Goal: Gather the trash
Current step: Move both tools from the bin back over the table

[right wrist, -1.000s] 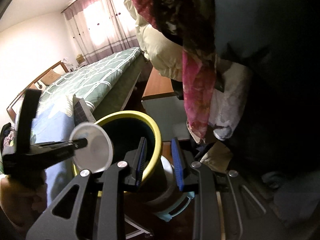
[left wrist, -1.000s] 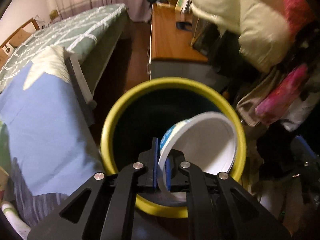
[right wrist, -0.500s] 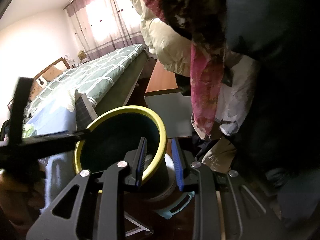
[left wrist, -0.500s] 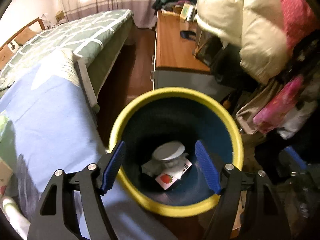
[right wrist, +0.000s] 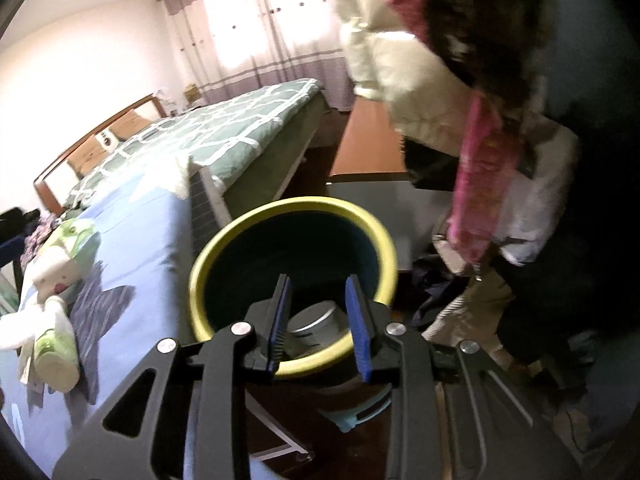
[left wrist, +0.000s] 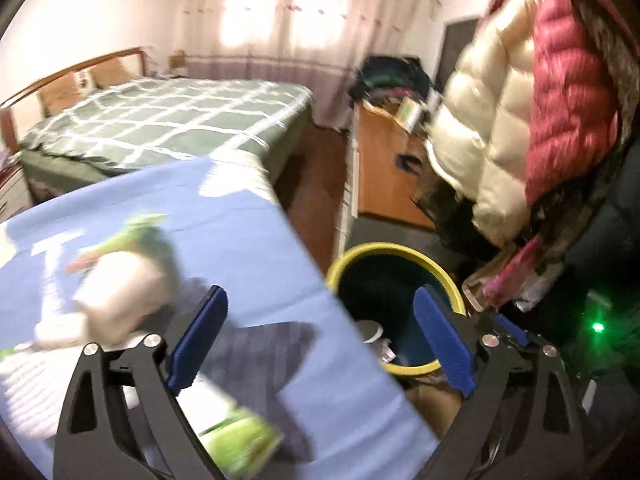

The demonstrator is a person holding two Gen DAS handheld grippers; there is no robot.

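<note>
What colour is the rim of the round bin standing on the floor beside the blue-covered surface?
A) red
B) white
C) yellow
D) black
C: the bin has a bright yellow rim around a dark inside, and the left wrist view shows the same yellow ring.

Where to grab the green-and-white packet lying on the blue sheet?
Probably the middle of the green-and-white packet, from straight above. It lies flat on the blue sheet and is elongated, so close across its short width. Its upper end sits close to other litter.
</note>
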